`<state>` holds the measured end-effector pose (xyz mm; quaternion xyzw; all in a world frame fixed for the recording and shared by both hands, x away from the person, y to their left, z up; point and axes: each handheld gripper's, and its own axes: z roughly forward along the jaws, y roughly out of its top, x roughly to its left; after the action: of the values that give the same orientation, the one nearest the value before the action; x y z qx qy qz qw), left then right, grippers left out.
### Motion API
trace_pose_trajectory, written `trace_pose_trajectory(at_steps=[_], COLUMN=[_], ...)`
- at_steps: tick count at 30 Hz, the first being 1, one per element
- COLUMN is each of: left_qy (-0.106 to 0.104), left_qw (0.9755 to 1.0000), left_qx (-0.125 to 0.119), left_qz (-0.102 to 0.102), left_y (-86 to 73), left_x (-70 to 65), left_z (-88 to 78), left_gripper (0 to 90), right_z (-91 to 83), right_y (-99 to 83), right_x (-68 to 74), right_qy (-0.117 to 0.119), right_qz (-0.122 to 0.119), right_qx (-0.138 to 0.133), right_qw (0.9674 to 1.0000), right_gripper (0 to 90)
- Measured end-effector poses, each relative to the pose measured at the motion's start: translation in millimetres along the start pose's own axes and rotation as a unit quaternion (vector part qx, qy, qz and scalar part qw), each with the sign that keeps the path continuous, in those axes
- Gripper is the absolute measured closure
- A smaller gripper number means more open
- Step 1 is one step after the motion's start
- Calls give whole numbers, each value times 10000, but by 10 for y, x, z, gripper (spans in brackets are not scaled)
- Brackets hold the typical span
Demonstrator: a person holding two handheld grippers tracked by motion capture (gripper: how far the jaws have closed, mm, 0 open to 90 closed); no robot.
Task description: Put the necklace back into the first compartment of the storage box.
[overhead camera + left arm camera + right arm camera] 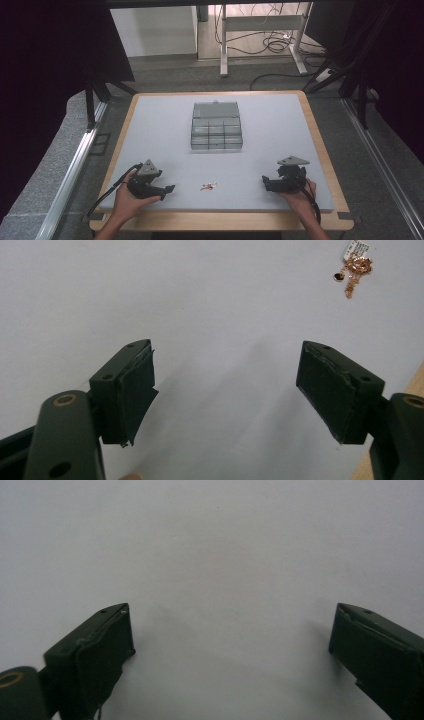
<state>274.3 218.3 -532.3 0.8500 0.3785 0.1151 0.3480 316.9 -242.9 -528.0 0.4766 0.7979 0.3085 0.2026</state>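
Low on the mat (280,135), both hand-held grippers (170,189) (265,183) wide-jawed, facing inward.

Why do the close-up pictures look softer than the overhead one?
High view: dim, even light, the clear box reads grey. Left gripper view: fingers blurred, trinket sharper. Right gripper view: soft shadows beside the fingers on the mat.

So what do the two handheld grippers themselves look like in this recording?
Both the left gripper and the right gripper are black, each topped with a grey three-cornered plate and trailing a black cable. Their jaws are blocky, dark green-black, with flat rubbery pads frayed at the edges. No sleeves show.
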Motion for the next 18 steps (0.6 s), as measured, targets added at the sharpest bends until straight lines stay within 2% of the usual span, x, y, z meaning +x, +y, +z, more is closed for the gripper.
trace_pose_trajectory(at_steps=[6,11,15,18], left_qy=[-43,5,-28,-1], left_qw=[10000,10000,9999,9999], left_qx=[34,-43,-125,-112], left_qz=[-1,61,-35,-16], left_y=[-44,-71,-72,-74], left_x=[-20,-55,-65,-62], left_z=[-11,-66,-96,-97], left_gripper=[239,240,239,239], right_z=[-96,-144,-194,-212], right_y=[-43,-43,-34,-17], right_x=[-77,-75,-62,-51], right_qy=[330,419,520,587], right_qz=[46,-43,-51,-41], right_qx=[-96,-128,-103,-89], right_qw=[9994,9990,9986,9982], right_gripper=[86,88,101,110])
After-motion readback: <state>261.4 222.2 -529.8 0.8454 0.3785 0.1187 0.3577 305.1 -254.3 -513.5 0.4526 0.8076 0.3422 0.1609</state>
